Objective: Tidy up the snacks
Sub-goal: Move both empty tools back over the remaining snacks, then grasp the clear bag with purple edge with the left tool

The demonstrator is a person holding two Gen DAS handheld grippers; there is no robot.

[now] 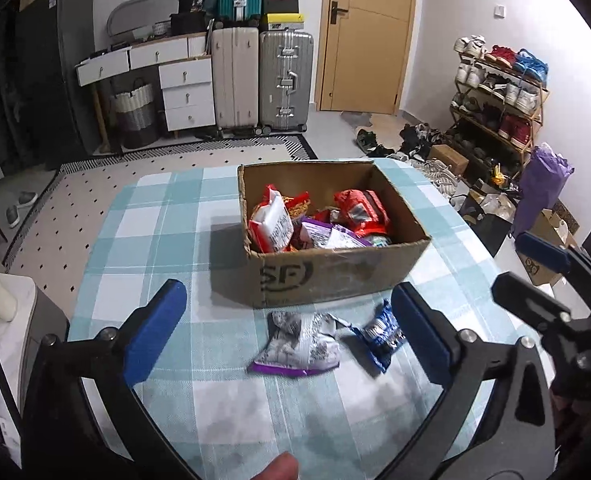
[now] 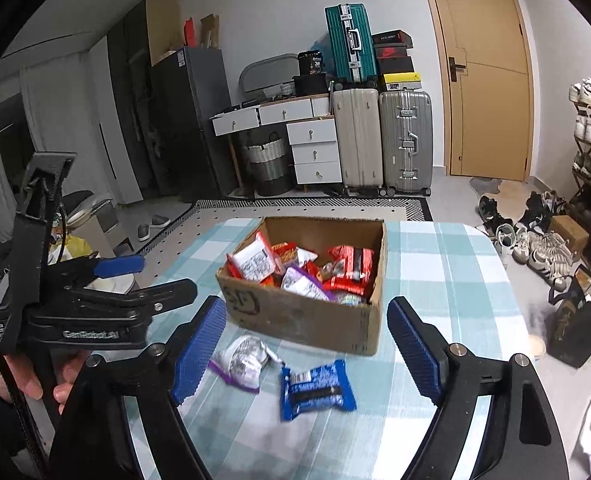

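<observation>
A cardboard box (image 1: 335, 276) (image 2: 303, 320) holding several red, white and purple snack packs stands on the blue-checked table (image 1: 175, 220) (image 2: 447, 264). In front of it lie a white-and-purple snack pack (image 1: 299, 344) (image 2: 241, 360) and a blue snack pack (image 1: 381, 330) (image 2: 315, 390). My left gripper (image 1: 291, 320) is open and empty, above the white-and-purple pack. My right gripper (image 2: 307, 340) is open and empty, above both loose packs; it also shows at the right edge of the left wrist view (image 1: 535, 276).
Suitcases (image 1: 263, 76) (image 2: 383, 140), white drawers (image 1: 183, 84) and a wooden door (image 1: 367, 32) stand behind the table. A shoe rack (image 1: 499, 100) and loose shoes and bags (image 2: 543, 248) lie on the floor to the right.
</observation>
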